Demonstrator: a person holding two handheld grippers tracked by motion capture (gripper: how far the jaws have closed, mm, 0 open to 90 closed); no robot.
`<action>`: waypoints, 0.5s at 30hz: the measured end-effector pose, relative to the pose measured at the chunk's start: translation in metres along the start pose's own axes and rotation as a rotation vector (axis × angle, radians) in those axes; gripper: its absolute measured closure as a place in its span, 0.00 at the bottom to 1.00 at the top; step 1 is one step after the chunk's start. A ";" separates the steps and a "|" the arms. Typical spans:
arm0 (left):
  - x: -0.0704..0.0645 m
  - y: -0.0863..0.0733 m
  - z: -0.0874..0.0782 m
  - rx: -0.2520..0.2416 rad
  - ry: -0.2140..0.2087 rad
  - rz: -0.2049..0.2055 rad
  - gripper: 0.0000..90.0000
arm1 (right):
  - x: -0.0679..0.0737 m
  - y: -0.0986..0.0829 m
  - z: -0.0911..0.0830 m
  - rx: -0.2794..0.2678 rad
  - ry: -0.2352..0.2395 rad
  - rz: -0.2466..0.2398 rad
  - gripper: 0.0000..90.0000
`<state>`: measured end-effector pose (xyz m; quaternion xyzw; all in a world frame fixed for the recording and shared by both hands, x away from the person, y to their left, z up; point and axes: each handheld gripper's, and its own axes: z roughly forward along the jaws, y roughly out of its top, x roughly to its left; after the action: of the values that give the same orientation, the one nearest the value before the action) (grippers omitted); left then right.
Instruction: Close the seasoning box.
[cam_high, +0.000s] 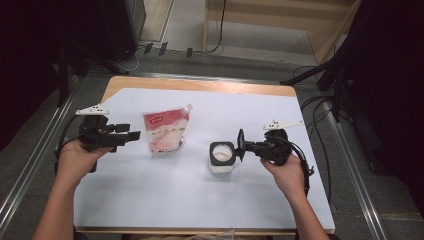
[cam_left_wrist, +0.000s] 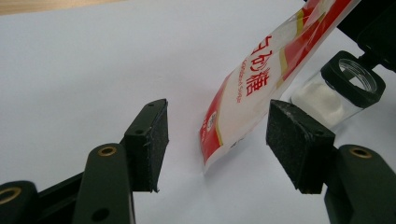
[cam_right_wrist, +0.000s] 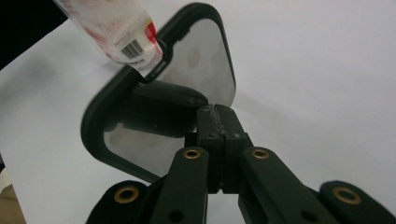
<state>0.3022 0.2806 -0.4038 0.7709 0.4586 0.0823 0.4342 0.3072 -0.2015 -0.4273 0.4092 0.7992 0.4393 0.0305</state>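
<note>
A red-and-white sugar pouch (cam_high: 165, 131) stands left of the table's centre. It also leans across the left gripper view as the sugar pouch (cam_left_wrist: 261, 79). Just left of it, my left gripper (cam_high: 134, 135) is open, and the pouch's lower corner lies ahead of the left gripper (cam_left_wrist: 217, 140). A clear jar (cam_high: 222, 156) with a black collar holds white powder, and its mouth is uncovered, as on the jar (cam_left_wrist: 345, 86). My right gripper (cam_high: 243, 146) is shut on the black-rimmed lid (cam_high: 240, 144), held on edge at the jar's right side. The right gripper (cam_right_wrist: 217, 112) pinches the lid (cam_right_wrist: 196, 60) at its rim.
A white sheet (cam_high: 200, 200) covers the wooden table (cam_high: 200, 86). Dark stands and cables (cam_high: 320, 105) sit on the floor around the far and right sides. The pouch's barcode corner (cam_right_wrist: 112, 28) shows beyond the lid.
</note>
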 end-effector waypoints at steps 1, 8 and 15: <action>0.000 0.000 0.000 0.001 0.003 0.001 0.44 | 0.001 0.000 0.001 0.003 -0.001 -0.008 1.00; 0.000 0.000 0.001 0.008 -0.008 0.001 0.44 | 0.007 0.001 0.007 0.013 0.011 -0.020 1.00; 0.002 -0.001 0.002 0.018 0.000 -0.003 0.45 | 0.011 0.002 0.010 0.012 0.012 -0.027 1.00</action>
<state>0.3039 0.2805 -0.4060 0.7742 0.4605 0.0773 0.4273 0.3054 -0.1859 -0.4284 0.3959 0.8074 0.4365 0.0295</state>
